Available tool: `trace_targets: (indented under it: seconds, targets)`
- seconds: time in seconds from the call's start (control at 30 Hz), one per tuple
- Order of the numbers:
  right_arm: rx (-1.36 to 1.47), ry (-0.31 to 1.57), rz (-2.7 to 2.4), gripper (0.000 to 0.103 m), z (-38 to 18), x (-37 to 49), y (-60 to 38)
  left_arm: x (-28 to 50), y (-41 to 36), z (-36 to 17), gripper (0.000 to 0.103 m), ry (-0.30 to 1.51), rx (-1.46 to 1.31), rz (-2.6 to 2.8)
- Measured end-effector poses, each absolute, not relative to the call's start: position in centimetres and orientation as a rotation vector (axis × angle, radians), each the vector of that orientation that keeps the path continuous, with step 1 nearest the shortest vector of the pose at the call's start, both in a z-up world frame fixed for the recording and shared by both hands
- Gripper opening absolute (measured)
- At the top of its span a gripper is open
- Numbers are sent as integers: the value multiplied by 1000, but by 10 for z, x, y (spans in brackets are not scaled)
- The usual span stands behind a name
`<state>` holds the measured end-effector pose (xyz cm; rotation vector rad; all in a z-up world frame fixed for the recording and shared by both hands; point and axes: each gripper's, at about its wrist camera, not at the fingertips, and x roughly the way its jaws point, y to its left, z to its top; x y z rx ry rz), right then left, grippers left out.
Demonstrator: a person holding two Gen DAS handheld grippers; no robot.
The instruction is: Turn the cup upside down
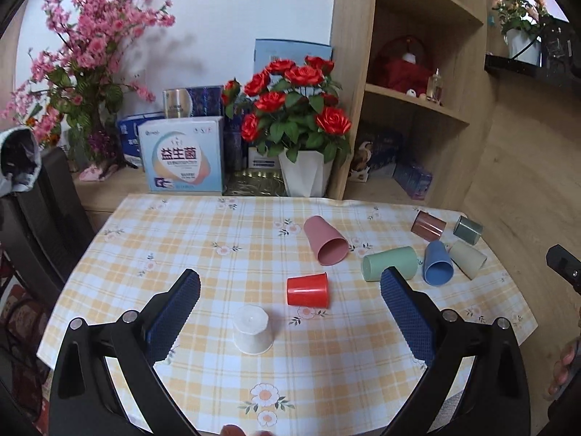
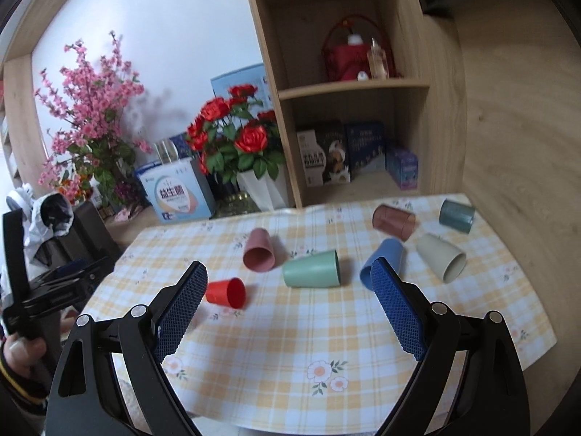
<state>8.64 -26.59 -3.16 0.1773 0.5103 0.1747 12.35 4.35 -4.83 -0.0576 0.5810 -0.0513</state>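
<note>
Both grippers are held above the near edge of the table (image 1: 326, 381), jaws spread wide and holding nothing. The left gripper (image 1: 290, 283) looks down on a white cup (image 1: 252, 328) that's already upside down, base up, sitting between its fingers but not touching them. The right gripper (image 2: 288, 272) is off to the side over the checkered cloth.

Just past the white cup there's a red cup (image 1: 308, 290) lying on its side. Behind that a pink cup (image 1: 325, 240) is also tipped over, mouth facing the camera, and a green cup (image 1: 390, 263) lies sideways to its right. Next over, a blue cup (image 1: 438, 263) and a beige cup (image 1: 467, 259) are both on their sides, close together; can't tell if they touch.

At the far right corner sit a brown cup (image 1: 428, 224), on its side, and a grey-green cup (image 1: 468, 229). Beyond the table edge: a white pot of red roses (image 1: 296, 109), a box (image 1: 183, 154) with Chinese lettering, and pink blossoms (image 1: 83, 47) on the left.
</note>
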Motion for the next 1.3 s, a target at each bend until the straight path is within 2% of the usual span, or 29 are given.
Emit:
trace_targets:
  seconds: [0.3,0.47,0.6,1.3]
  targets:
    - [168,452,183,88,-3,52,-263,56,32,0,97,465,-35,-20]
    - [166,461,181,88,-6,41,-260,36,32,11,97,457,-78,-26]
    - [161,453,164,88,-6,33,-259,20,20,16,97,412,-7,23]
    - [143,430,146,88,-2,24,-257,4,10,28,97,391,-13,-31]
